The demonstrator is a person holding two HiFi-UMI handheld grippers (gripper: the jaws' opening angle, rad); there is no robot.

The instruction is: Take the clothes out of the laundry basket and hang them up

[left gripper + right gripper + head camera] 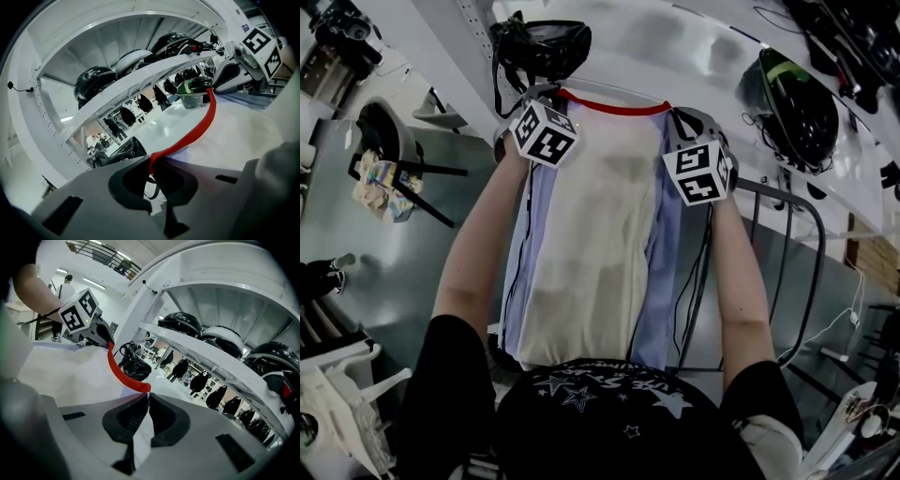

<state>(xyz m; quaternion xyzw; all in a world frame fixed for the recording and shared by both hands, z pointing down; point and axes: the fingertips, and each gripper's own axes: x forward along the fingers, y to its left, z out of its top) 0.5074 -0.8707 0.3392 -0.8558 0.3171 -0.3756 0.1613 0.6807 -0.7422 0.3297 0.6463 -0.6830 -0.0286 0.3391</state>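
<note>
I hold a cream shirt (600,234) with pale blue sides and a red collar trim (614,107) spread out in front of me. My left gripper (532,97) is shut on the shirt's left shoulder by the collar. My right gripper (686,118) is shut on the right shoulder. In the left gripper view the jaws (151,161) pinch the cloth where the red trim (192,133) ends, and the right gripper (214,89) shows at the far end. In the right gripper view the jaws (147,393) clamp the cloth beside the red trim (119,373).
A white shelf (140,84) with dark helmets (792,108) runs just beyond the shirt; another black helmet (544,47) hangs above the collar. A dark metal rack rail (787,262) stands at the right. A black stool (389,141) is at the left.
</note>
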